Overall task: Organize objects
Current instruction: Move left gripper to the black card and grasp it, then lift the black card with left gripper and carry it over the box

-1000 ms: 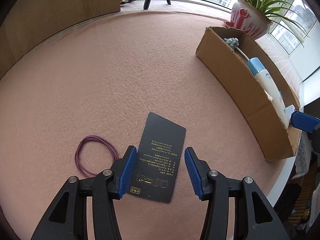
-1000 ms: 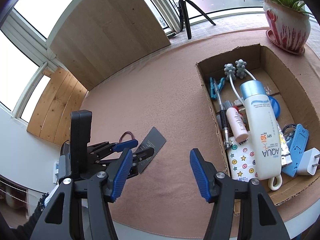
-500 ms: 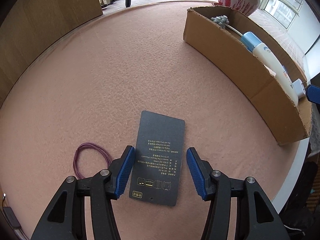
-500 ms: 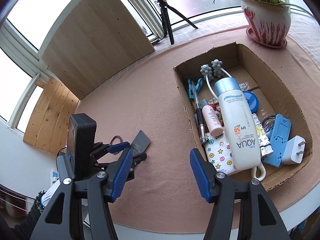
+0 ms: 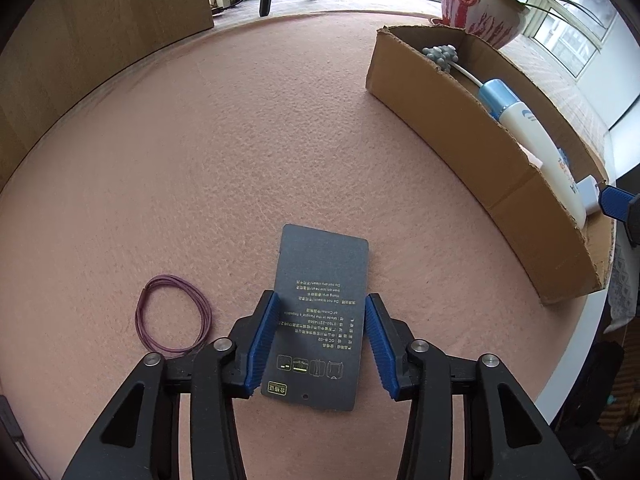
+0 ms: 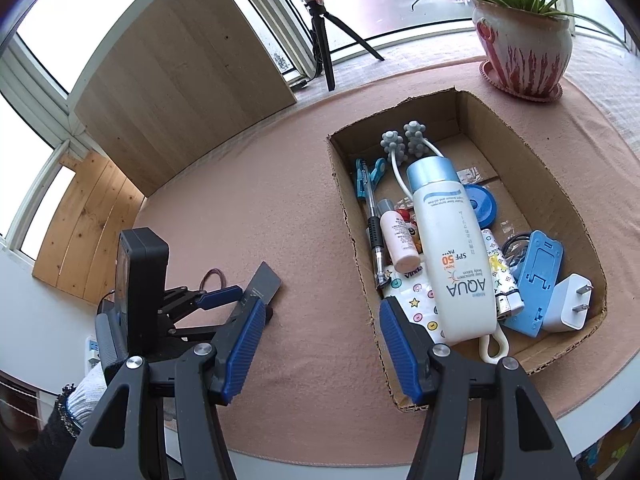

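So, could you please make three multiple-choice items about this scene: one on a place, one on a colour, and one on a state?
1. Where does the dark card lie?
A. Inside the cardboard box
B. On the pink cloth, between the fingers of the left gripper
C. Under the flowerpot

2. What colour is the rubber band loop beside the card?
A. Purple
B. Yellow
C. White

3. In what state is the right gripper?
A. Shut on the sunscreen bottle
B. Shut on a pen
C. Open, with nothing between its fingers

Answers: 1 B, the card lies flat on the cloth outside the cardboard box, and the left gripper is closing around it. 2 A, the loop is purple. 3 C, only cloth shows between its fingers.
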`<move>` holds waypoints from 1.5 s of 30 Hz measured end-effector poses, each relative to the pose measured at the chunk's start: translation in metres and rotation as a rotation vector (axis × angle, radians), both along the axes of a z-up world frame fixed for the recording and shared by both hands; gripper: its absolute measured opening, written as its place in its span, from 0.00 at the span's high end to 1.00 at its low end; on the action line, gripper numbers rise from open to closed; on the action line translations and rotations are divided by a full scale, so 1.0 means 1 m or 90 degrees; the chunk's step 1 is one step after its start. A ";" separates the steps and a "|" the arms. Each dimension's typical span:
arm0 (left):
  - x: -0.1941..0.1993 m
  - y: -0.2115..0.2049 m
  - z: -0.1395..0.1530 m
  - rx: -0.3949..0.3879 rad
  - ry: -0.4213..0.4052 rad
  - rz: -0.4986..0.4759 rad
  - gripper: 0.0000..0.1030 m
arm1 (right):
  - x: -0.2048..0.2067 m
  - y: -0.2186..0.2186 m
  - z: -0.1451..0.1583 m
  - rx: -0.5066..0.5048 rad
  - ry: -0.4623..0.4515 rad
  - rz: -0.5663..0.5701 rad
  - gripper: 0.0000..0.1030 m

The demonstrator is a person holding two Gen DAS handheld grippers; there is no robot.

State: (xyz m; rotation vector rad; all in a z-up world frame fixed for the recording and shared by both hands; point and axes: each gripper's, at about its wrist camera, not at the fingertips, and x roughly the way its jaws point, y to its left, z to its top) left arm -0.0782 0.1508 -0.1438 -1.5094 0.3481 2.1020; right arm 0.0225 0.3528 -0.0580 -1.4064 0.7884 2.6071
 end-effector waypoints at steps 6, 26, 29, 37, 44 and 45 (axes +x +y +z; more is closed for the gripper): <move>0.002 0.002 0.004 0.004 0.002 0.002 0.63 | 0.003 0.003 0.000 0.024 -0.007 -0.002 0.46; 0.003 0.004 -0.005 -0.030 0.016 -0.012 0.50 | 0.003 0.001 0.009 0.119 -0.031 -0.015 0.46; 0.002 0.003 -0.004 -0.021 0.008 -0.007 0.50 | 0.003 0.002 0.012 0.130 -0.029 -0.016 0.46; 0.001 0.004 0.004 0.004 0.004 0.005 0.50 | 0.003 0.007 0.013 0.134 -0.027 -0.021 0.46; -0.006 0.010 0.029 0.046 0.016 0.011 0.50 | 0.009 0.021 0.014 0.131 -0.027 -0.043 0.46; -0.007 0.012 0.034 0.052 0.021 0.010 0.50 | 0.010 0.023 0.013 0.130 -0.027 -0.047 0.46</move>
